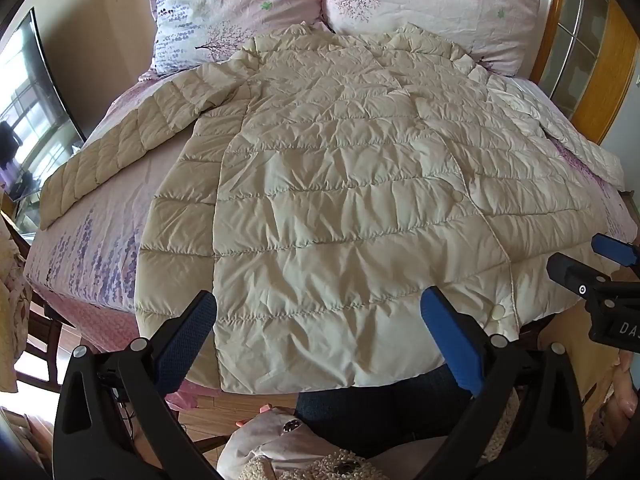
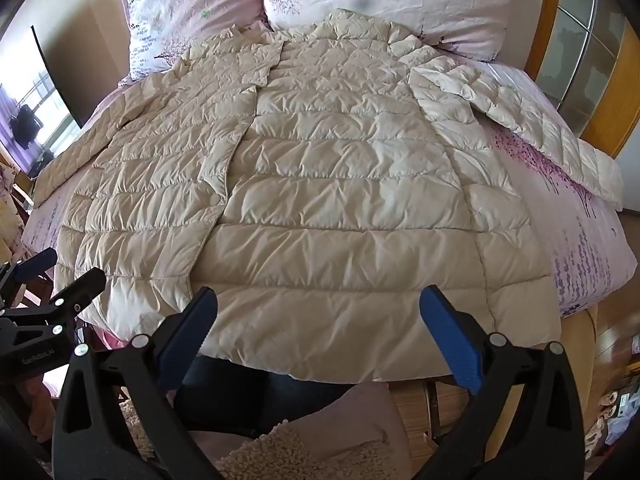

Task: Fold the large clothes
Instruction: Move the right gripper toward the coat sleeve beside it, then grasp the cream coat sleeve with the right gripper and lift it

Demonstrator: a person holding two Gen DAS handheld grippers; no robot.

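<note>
A long cream quilted down coat [image 1: 340, 184] lies flat on the bed, front up, collar toward the pillows, hem at the near edge. It also shows in the right wrist view [image 2: 344, 192]. Its left sleeve [image 1: 116, 152] stretches out to the left; its right sleeve [image 2: 532, 128] stretches out to the right. My left gripper [image 1: 318, 312] is open and empty, hovering above the hem. My right gripper [image 2: 318, 312] is open and empty above the hem too, and shows at the right edge of the left wrist view [image 1: 592, 256].
The bed has a pink floral sheet [image 1: 92, 248] and two floral pillows [image 1: 240, 4] at the head. A wooden headboard [image 1: 600, 60] stands at the right. A television [image 1: 32, 100] stands at the left. Wooden floor [image 2: 420, 400] lies below the bed edge.
</note>
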